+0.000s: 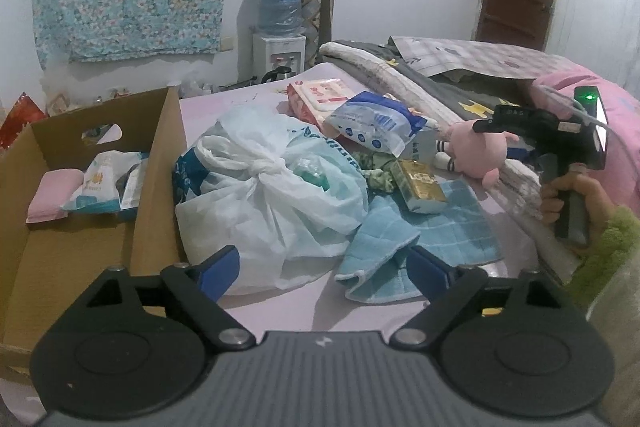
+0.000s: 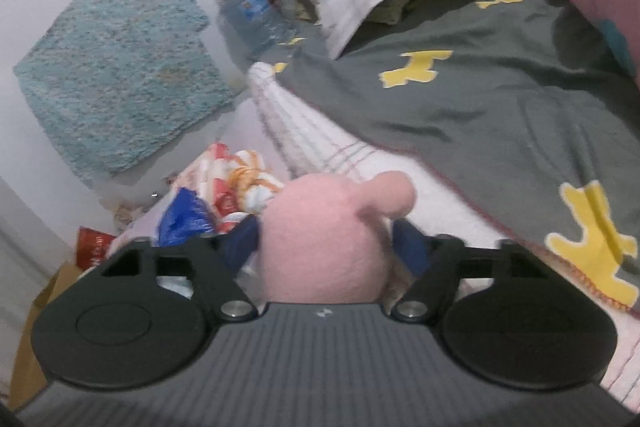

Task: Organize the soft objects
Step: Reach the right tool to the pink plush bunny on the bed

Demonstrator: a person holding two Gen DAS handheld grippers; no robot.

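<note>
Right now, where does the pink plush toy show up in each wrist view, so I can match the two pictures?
Left wrist view: pink plush toy sits right of centre on the bed, at the right gripper held by a hand.
Right wrist view: it fills the centre foreground, between the right gripper's jaws.
Shared landmark: the water bottle by the wall.

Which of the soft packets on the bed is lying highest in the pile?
The blue-and-white packet: it rests on the red-and-white packet, while the gold packet lies low on the blue towel.
</note>
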